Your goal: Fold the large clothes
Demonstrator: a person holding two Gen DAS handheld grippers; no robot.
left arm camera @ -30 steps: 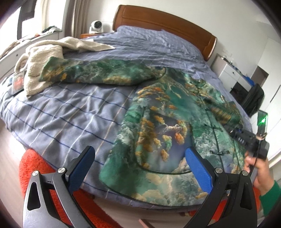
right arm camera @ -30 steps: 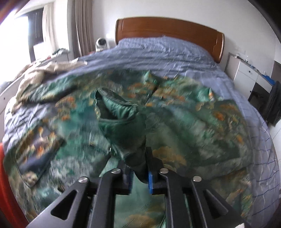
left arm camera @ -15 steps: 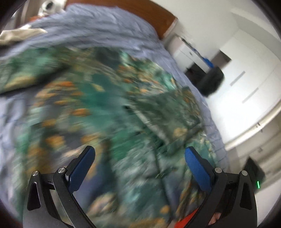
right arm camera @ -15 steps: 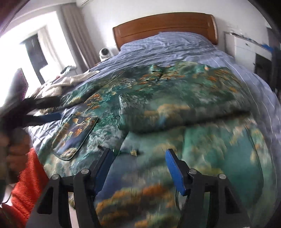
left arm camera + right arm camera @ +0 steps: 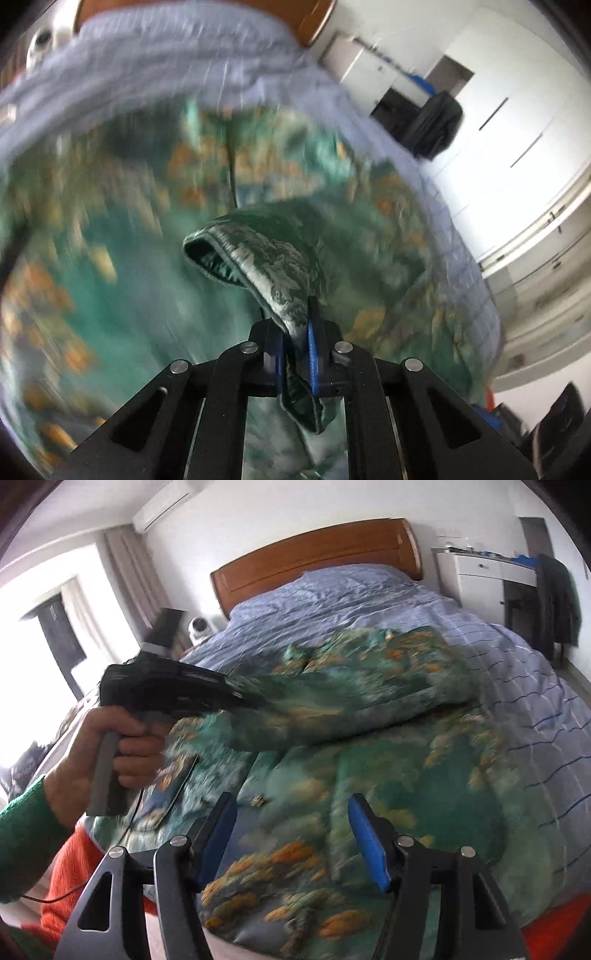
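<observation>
Folding the sleeve inward: left gripper (image 5: 295, 343) pinches the jacket (image 5: 369, 757) cuff (right gripper (image 5: 291, 834) gapes empty), likely next laying it across the body.

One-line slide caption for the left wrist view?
Left gripper clamped on the sleeve cuff of a green patterned jacket.

Bedroom. Bed (image 5: 369, 602) with blue-grey checked cover fills mid-frame; wooden headboard (image 5: 314, 557) against white wall (image 5: 295, 506), upper centre of right wrist view. Window (image 5: 33, 635) at far left, overexposed daylight; beige curtain (image 5: 129, 572) beside it. Air-conditioner unit (image 5: 162, 506) high on wall, upper left. White drawer cabinet (image 5: 480, 572) at upper right, dark garment (image 5: 557, 598) hanging next to it. Small white camera (image 5: 199, 626) left of headboard. White wardrobe doors (image 5: 517, 122) at right of left wrist view, blurred. Orange rug (image 5: 74, 878) at lower left.
</observation>
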